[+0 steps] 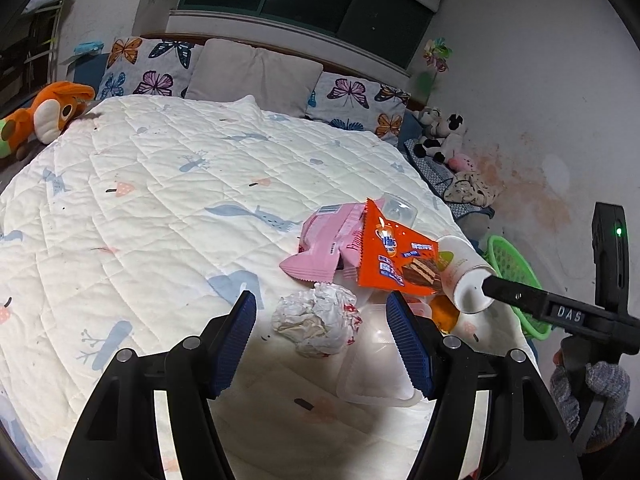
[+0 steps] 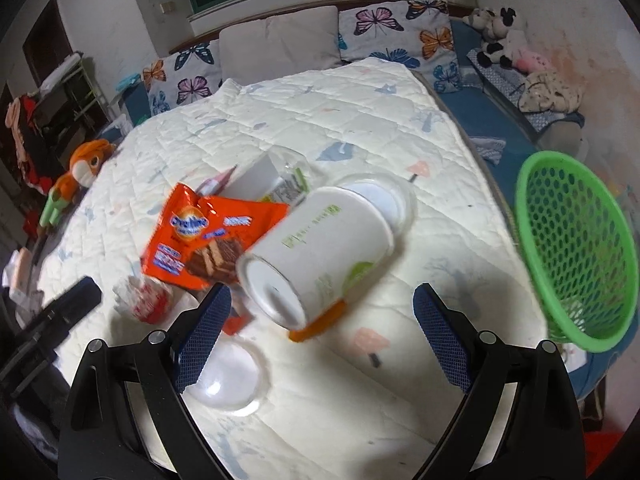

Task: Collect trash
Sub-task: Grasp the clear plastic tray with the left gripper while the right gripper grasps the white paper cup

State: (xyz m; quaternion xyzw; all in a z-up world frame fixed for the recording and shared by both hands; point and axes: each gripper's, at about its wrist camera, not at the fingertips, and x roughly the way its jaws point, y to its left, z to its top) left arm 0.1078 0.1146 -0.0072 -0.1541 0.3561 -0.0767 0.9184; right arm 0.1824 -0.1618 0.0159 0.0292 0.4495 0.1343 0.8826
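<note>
Orange foil wafer wrapper: "Ovaltine" legible. White paper cup on its side, ahead of right gripper, jaws wide, empty. Left gripper angled down, wide, crumpled white paper ball between fingers, untouched.

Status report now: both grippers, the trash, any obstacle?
Left gripper open, empty, over crumpled paper. Right gripper open, empty, at paper cup. Trash on quilt; green basket beside. No obstacle.
</note>
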